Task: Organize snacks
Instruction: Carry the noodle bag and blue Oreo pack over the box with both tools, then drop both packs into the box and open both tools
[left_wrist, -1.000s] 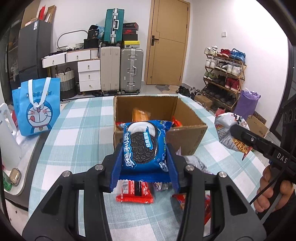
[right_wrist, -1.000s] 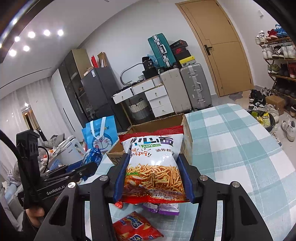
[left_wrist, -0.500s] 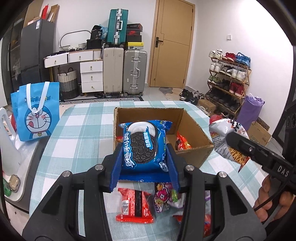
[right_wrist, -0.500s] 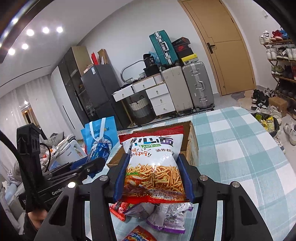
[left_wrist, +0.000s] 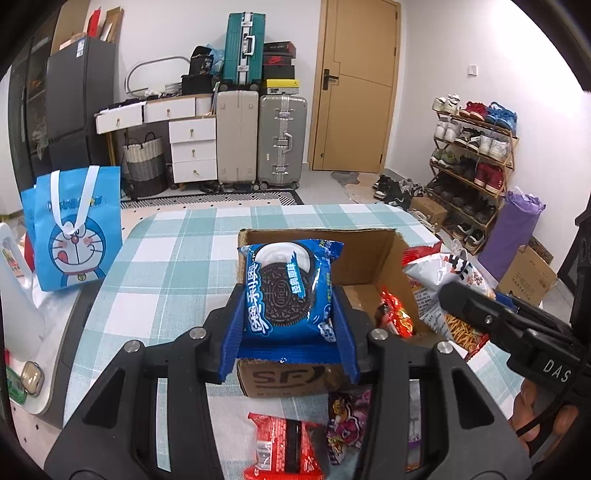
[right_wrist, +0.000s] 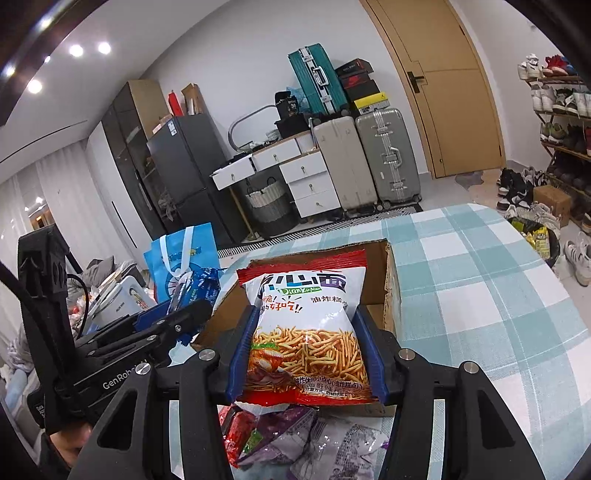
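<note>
My left gripper (left_wrist: 290, 332) is shut on a blue Oreo pack (left_wrist: 288, 290), held upright over the near wall of an open cardboard box (left_wrist: 373, 258). My right gripper (right_wrist: 308, 350) is shut on a red-and-white bag of fried noodle sticks (right_wrist: 306, 328), also raised over the box (right_wrist: 389, 284). In the left wrist view that noodle bag (left_wrist: 443, 280) and the right gripper's arm come in from the right above the box. Red snack packs (left_wrist: 395, 314) lie inside the box. In the right wrist view the left gripper with the Oreo pack (right_wrist: 199, 286) shows at the left.
On the checked tablecloth (left_wrist: 155, 280) before the box lie a red pack (left_wrist: 284, 450), a pink-purple pack (left_wrist: 347, 417) and purple packs (right_wrist: 314, 435). A blue cartoon tote bag (left_wrist: 74, 229) stands at the table's left. Suitcases, drawers and a shoe rack fill the room behind.
Both grippers have moved forward towards the box with their packs still gripped. The box now sits directly under them and the loose packs on the cloth have slid lower in view.
</note>
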